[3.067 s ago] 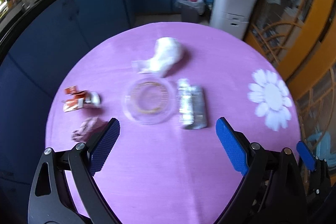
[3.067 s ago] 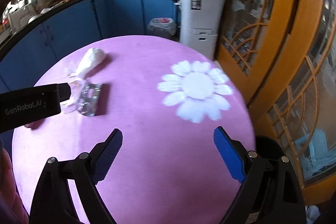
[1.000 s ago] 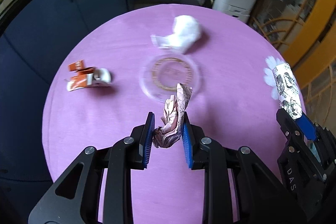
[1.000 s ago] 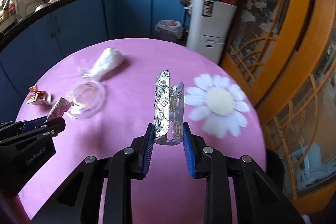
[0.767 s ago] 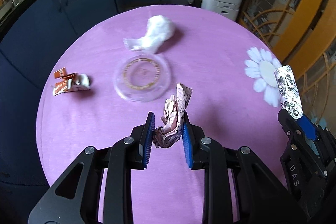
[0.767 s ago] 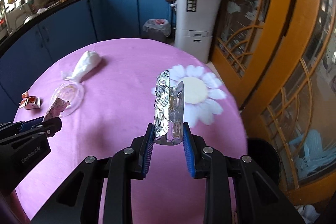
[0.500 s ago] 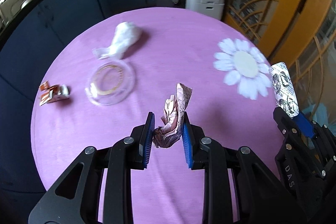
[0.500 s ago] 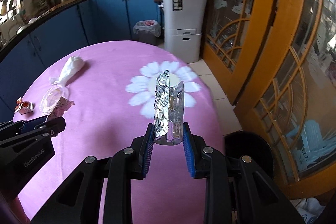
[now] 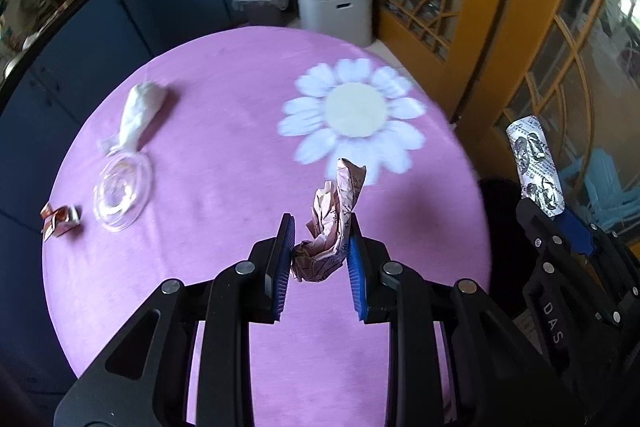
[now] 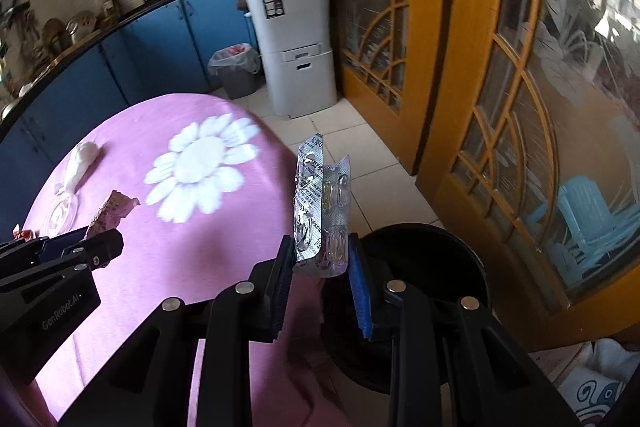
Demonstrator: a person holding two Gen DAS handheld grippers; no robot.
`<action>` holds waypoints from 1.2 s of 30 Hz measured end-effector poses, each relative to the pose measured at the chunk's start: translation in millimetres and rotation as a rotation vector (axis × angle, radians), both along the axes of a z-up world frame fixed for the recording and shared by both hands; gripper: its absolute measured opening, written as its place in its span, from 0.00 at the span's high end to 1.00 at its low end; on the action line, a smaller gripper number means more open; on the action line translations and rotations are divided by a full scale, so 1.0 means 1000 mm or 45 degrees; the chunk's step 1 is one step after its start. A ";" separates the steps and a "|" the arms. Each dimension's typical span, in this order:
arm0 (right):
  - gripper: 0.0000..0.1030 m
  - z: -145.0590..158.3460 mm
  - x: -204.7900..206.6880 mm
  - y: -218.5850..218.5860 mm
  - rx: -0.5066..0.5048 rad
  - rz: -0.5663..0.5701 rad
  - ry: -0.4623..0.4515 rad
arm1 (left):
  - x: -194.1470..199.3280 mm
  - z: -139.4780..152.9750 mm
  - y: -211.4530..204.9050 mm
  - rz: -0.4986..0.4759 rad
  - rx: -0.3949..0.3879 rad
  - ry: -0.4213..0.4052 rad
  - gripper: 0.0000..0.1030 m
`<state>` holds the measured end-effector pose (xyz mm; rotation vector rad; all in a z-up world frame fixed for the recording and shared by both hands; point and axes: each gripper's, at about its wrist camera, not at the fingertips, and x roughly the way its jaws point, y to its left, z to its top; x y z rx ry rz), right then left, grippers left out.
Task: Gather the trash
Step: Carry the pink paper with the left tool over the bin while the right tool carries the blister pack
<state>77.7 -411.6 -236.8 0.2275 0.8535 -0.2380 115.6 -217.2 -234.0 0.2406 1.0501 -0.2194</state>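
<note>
My left gripper (image 9: 318, 255) is shut on a crumpled pink paper wrapper (image 9: 334, 219), held above the purple round table (image 9: 220, 147). My right gripper (image 10: 322, 259) is shut on silver blister packs (image 10: 320, 211), held past the table's right edge above a black round bin (image 10: 424, 267) on the floor. The blister packs also show in the left wrist view (image 9: 534, 163). The wrapper shows in the right wrist view (image 10: 112, 211). On the table lie a white crumpled bag (image 9: 140, 111), a clear plastic lid (image 9: 122, 189) and a small orange-and-white wrapper (image 9: 60, 221).
A white daisy print (image 9: 352, 115) marks the tablecloth. Orange glass doors (image 10: 460, 67) stand at the right. A grey lined bin (image 10: 236, 71) and a white cabinet (image 10: 296, 43) stand by blue kitchen cupboards behind the table. A patterned bag (image 10: 592, 383) lies on the floor.
Both grippers took hold of trash earlier, then swung right with it. The right gripper has moved from over the table to above the black bin; the left follows toward the table's right edge.
</note>
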 end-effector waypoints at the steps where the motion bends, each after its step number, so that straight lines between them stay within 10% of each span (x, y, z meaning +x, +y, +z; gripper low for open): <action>1: 0.74 -0.001 -0.001 -0.004 0.004 -0.008 -0.001 | -0.001 0.000 -0.004 -0.009 0.003 -0.001 0.74; 36: 0.74 -0.043 -0.035 -0.124 0.147 -0.277 0.033 | -0.018 -0.018 -0.161 -0.295 0.119 -0.014 0.72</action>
